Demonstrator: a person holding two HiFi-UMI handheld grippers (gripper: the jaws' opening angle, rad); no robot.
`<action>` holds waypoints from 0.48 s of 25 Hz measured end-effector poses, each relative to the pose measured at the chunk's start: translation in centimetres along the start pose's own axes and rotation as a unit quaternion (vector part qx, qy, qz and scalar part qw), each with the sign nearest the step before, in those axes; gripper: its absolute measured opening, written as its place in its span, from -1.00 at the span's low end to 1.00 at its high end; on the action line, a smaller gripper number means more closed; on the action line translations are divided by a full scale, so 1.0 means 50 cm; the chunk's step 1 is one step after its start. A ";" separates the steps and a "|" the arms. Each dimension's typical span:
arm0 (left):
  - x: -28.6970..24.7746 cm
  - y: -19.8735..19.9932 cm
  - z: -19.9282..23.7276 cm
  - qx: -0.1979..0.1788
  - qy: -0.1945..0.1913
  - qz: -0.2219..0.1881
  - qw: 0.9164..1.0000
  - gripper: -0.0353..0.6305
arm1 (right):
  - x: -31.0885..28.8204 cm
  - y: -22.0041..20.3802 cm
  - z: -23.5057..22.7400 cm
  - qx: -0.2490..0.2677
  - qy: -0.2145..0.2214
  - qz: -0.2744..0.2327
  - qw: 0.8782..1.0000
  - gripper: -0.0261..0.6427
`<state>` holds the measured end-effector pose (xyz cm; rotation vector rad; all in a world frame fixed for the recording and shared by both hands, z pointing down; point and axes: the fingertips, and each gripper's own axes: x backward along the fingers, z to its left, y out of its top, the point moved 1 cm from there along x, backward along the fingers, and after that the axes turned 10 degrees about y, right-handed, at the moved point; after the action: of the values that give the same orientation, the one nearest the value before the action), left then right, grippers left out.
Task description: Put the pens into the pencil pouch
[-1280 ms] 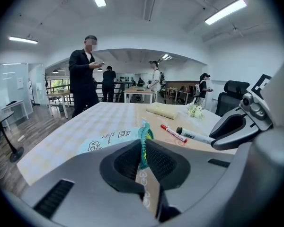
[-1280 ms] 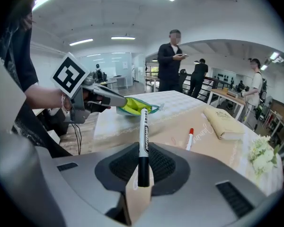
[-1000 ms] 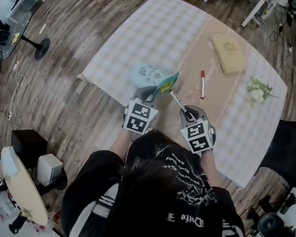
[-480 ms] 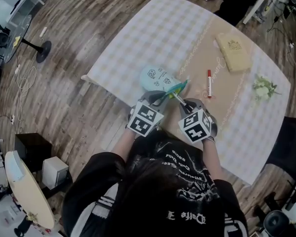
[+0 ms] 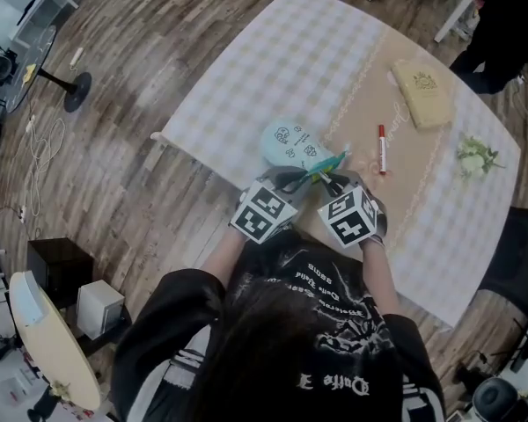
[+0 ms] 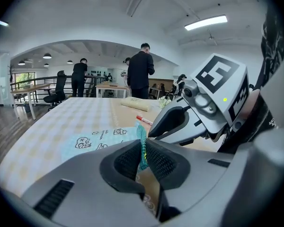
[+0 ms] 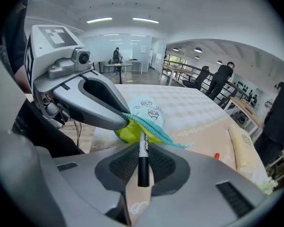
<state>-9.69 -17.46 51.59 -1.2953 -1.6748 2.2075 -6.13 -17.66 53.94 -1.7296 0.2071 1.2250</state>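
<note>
Left gripper: jaws pinching the teal zipper edge of the soft pale-blue fabric pouch, near the table's near edge.
Right gripper: jaws clamped on a slim black-and-white marker — tip inside the yellow-green lining.
Advice: hold the mouth taut, slide the marker straight in.
Remaining: smooth red-capped pen, right of the pouch.

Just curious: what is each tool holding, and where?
Left gripper: the pouch, by its zipper edge. Right gripper: a pen, by its black end.

Clad in a black shirt with white lettering, white-striped sleeve; grey plastic left tool and right tool, each bearing a black-and-white marker cube.
</note>
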 end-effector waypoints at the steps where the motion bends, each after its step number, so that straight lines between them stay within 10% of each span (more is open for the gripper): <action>1: 0.003 -0.001 0.001 0.004 -0.006 -0.001 1.000 -0.76 | -0.004 0.004 0.002 -0.002 0.002 -0.001 1.000 -0.71; 12: 0.024 -0.013 0.009 0.061 -0.086 -0.008 0.994 -0.76 | -0.036 0.041 0.012 -0.018 0.017 -0.019 1.000 -0.71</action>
<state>-10.99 -16.93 51.47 -1.0866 -1.5664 2.4309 -8.62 -18.92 54.14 -1.7793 0.1730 1.1787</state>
